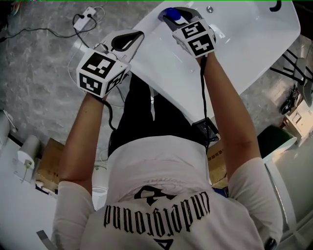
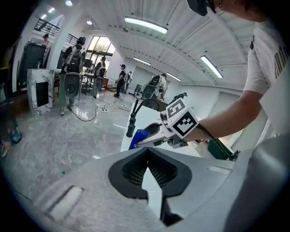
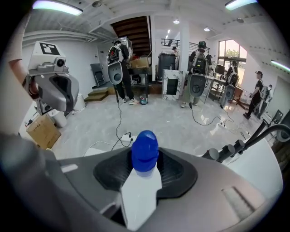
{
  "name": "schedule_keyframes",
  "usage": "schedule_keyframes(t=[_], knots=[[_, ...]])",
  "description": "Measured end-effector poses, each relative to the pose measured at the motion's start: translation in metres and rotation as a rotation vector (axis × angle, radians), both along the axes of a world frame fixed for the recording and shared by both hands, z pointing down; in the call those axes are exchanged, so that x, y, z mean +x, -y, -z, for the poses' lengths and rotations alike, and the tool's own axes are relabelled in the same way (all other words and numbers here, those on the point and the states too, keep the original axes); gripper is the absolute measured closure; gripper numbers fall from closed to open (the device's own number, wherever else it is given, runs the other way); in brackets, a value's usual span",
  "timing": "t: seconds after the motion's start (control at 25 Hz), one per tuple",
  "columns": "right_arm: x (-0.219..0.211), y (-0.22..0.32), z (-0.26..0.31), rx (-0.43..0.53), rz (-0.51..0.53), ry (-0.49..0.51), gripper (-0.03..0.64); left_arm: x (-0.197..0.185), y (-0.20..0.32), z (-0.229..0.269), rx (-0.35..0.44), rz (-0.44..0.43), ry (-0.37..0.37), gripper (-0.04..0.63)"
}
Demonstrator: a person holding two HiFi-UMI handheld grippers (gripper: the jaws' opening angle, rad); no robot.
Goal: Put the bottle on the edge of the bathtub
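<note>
Tongs, head view: we are clamping the right gripper (image 1: 172, 18) on the blue-capped bottle (image 1: 169, 11) over the white bathtub (image 1: 244, 44), bottle body hiding behind jaws; left gripper (image 1: 137, 36) is hanging closed, empty. Left gripper view: pads (image 2: 131, 170) are meeting. Right gripper view: people (image 3: 198, 72) are standing on marble floor (image 3: 181, 122).

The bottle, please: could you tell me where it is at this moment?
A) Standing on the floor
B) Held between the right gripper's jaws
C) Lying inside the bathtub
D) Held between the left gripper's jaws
B: the right gripper view shows the bottle clamped between the jaws of the right gripper, while the left gripper has its jaws together on nothing.
</note>
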State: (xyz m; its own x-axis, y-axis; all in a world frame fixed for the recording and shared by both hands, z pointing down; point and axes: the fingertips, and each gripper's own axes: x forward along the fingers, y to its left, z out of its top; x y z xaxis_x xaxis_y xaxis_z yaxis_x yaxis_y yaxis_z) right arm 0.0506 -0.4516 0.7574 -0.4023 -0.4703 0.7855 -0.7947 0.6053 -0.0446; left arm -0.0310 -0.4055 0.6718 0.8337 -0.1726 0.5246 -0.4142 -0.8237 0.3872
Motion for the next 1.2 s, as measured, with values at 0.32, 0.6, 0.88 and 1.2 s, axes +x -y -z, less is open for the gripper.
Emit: schedule_keyframes(t=[0.32,0.6,0.88,1.2], knots=[[0.003,0.010,-0.010,-0.008,0.023,-0.044,0.465,0.004,0.003,0.003,0.002,0.008,-0.009,0.589],[-0.002,0.014,-0.015,-0.006,0.017,-0.038,0.463,0.003,0.002,0.003,0.000,-0.006,-0.009,0.589],[0.000,0.016,-0.012,-0.003,0.007,-0.026,0.457,0.004,0.002,0.005,0.002,0.000,-0.010,0.589],[-0.005,0.021,0.005,0.034,-0.018,-0.021,0.405,-0.011,0.002,0.009,0.012,0.014,-0.008,0.589]])
